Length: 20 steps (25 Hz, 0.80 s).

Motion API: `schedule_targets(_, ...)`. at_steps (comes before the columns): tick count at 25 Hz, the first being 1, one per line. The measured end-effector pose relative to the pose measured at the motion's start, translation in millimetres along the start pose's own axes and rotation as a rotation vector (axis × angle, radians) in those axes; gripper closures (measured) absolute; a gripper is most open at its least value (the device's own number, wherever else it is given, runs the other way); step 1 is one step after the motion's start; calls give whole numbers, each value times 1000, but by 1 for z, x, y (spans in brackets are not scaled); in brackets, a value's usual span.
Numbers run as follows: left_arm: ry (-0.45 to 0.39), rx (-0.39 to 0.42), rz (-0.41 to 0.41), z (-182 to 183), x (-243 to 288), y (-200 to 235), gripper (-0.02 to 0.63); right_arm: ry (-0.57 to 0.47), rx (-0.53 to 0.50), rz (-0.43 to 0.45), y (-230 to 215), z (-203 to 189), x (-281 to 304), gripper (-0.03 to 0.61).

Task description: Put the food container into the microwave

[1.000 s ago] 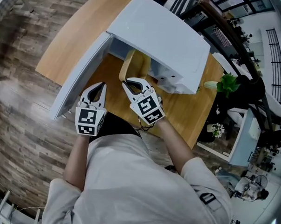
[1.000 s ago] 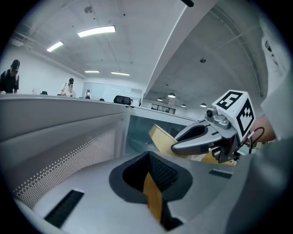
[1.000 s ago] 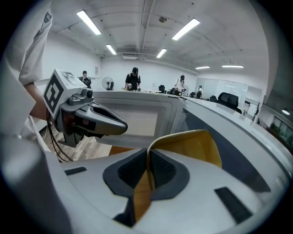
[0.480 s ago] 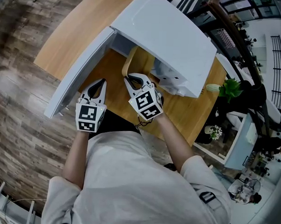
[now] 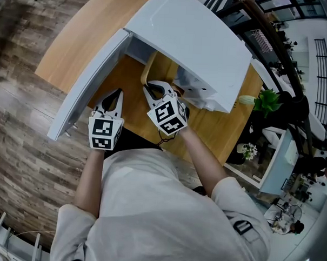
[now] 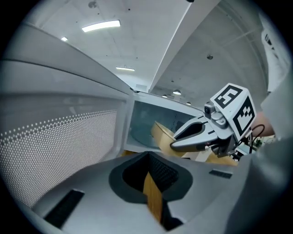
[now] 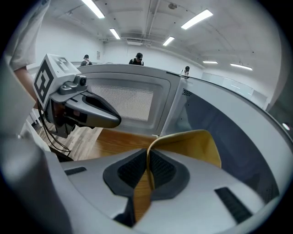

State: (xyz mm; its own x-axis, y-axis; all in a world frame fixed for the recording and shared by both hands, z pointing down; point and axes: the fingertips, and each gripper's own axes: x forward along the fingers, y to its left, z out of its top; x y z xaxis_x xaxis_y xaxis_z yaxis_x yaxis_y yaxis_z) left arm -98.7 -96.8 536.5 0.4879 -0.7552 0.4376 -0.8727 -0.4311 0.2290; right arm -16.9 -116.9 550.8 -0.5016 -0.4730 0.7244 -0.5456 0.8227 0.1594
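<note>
head view: white microwave (image 5: 194,42) stood on the wooden bench (image 5: 89,32), its door (image 5: 87,86) swung open to the microwave's left. tan food container (image 5: 155,73) sat at the microwave's open mouth, its far part under the front edge of the microwave's top. right gripper (image 5: 151,91) reached to the mouth, jaws at the container's near rim. left gripper (image 5: 115,95) was just in front of the mouth, between the open door and the right gripper, jaws drawn to a point, clear of the container.

left gripper view: jaws nearly together, only a thin slit left with bench wood showing through it; nothing gripped. beyond them the right gripper (image 6: 176,144) was at the container (image 6: 162,135), in front of the microwave cavity. the dotted mesh of the door (image 6: 55,151) filled the side left of the cavity.

right gripper view: jaws pinched onto the thin rim of the container (image 7: 192,144), the wall running edge-on between the pads. the container's curved body lay against the grey inside of the microwave. whether it rested on the cavity floor could not be told. the left gripper (image 7: 116,121) hung in front of the open door, apart from the container.
</note>
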Motion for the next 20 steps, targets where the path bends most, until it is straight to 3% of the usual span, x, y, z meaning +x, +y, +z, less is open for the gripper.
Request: schedule_targets(20,25,-38,36,-11,9,11,601,40,-60,6,-15,-1,23,549)
